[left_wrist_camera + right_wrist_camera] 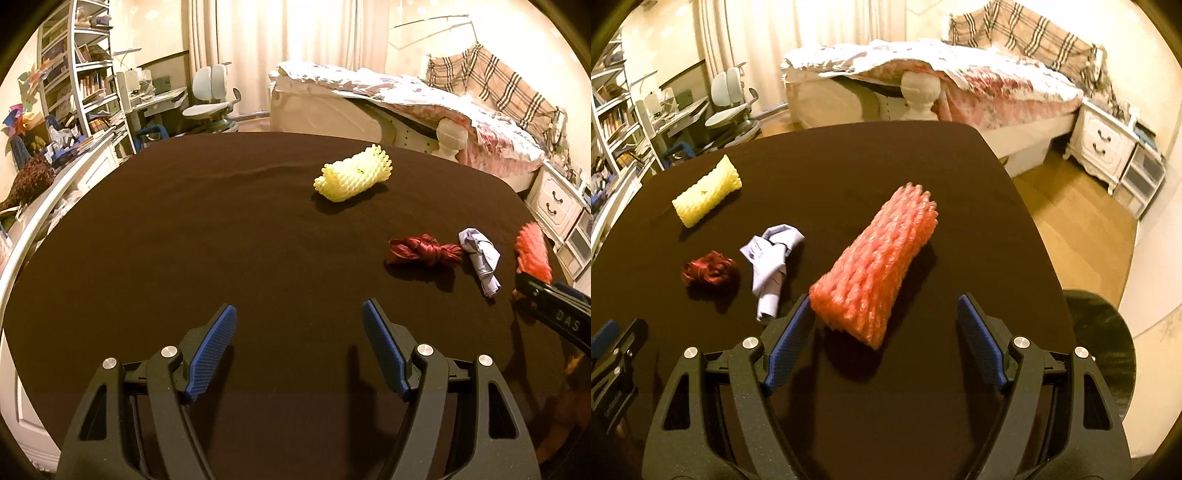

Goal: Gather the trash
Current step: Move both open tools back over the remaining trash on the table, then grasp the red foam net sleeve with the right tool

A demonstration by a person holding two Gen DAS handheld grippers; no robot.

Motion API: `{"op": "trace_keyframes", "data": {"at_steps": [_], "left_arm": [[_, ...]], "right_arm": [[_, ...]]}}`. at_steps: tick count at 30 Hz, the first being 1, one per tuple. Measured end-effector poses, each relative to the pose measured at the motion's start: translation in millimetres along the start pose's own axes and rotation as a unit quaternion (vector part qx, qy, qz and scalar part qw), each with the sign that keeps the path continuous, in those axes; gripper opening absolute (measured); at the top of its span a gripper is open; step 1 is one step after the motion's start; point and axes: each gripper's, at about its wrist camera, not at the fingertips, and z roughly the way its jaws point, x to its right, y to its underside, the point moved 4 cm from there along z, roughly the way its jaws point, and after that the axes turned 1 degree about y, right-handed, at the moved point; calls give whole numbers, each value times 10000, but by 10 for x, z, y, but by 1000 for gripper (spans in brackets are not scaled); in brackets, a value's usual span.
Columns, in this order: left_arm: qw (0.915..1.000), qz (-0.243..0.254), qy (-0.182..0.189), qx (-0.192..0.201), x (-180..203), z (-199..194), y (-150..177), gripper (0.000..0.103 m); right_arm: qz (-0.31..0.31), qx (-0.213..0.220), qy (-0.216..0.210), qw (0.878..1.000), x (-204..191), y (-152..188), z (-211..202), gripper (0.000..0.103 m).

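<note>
Four pieces of trash lie on a dark brown table [184, 229]. A yellow foam net [352, 173] lies at the far middle, also in the right wrist view [707, 192]. A dark red ribbon bundle [423, 251] [711, 272] and a crumpled white paper [480, 258] [772, 258] lie side by side. An orange-pink foam net [879, 266] [532, 254] lies just ahead of my right gripper [886, 314], its near end between the open fingers, close to the left one. My left gripper [299, 317] is open and empty over bare cloth.
A black round bin [1104, 339] stands below the table's right edge. A bed [979, 85] and a white nightstand [1104, 140] stand beyond the table. Shelves [81, 81], a desk and a chair [210, 99] stand at the left.
</note>
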Motion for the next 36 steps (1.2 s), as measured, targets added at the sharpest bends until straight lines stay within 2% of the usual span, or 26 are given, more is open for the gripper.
{"op": "trace_keyframes", "data": {"at_steps": [3,9,17,19,21,24,27,36], "left_arm": [[10000,35,20,5,27,10,-17,71],[10000,85,27,-38,70,52,-33,71],[9999,144,52,-56,89,54,-27,72],[9998,130,97,-62,93,57,-38,73],[9997,123,189,-63,109,62,-51,73],[9993,195,314,-42,190,68,-66,74],[9985,337,431,-26,322,77,-84,74],[9956,716,601,-60,710,208,-200,76]], "right_arm": [[-49,2,-50,10000,-43,30,-47,77],[20,165,-172,9997,-122,-134,-189,77],[106,136,10,9999,-106,-295,14,76],[102,28,17,9999,-70,-252,110,66],[81,-83,-25,9999,-56,-192,165,48],[49,-92,-29,9999,-11,-156,158,32],[102,-115,-175,9997,51,-139,115,27],[-38,-65,-208,9998,107,-66,30,26]]}}
